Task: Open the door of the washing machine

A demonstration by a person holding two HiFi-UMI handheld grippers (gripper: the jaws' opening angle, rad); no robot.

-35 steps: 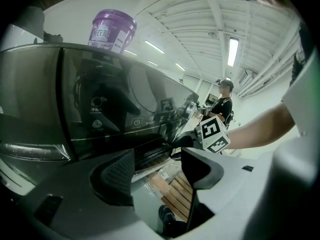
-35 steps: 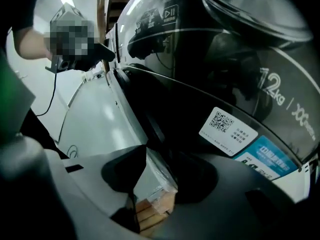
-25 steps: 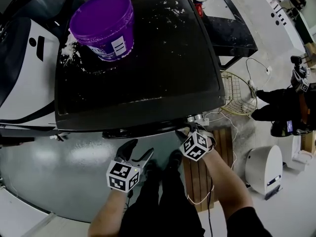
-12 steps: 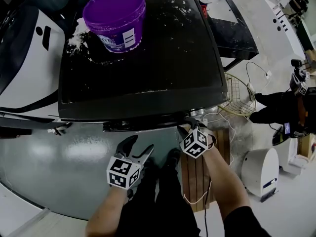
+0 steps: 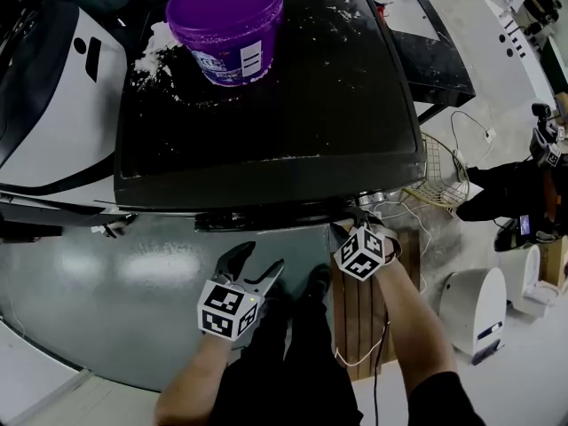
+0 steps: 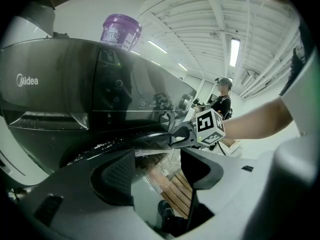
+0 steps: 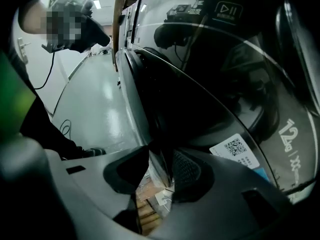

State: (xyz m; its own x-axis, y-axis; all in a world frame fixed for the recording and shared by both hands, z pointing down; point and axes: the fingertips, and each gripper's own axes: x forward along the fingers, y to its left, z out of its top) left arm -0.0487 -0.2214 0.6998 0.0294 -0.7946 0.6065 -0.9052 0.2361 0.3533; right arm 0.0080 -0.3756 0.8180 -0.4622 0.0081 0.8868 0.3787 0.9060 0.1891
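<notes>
The black washing machine (image 5: 266, 105) is seen from above, its door (image 5: 266, 218) a dark strip along the front. My right gripper (image 5: 348, 223) is at the door's right edge. In the right gripper view the door's rim (image 7: 150, 134) runs between the pads, and the right gripper (image 7: 160, 171) is shut on it; its jaws have just opened a little. My left gripper (image 5: 256, 263) hangs open in front of the door, lower and to the left, with nothing between its fingers. The left gripper (image 6: 157, 169) looks up at the door's rim (image 6: 125, 139) and at the right gripper (image 6: 177, 134).
A purple bucket (image 5: 226, 20) stands on the machine's top beside spilled white powder (image 5: 155, 51). A white machine (image 5: 53, 105) adjoins on the left. At the right are a wire basket (image 5: 439, 171), a wooden pallet (image 5: 355, 309), a white device (image 5: 475, 304) and a person (image 5: 515, 193).
The head view has shifted, so the machine and bucket sit further right in the picture. Both grippers keep their places by the door.
</notes>
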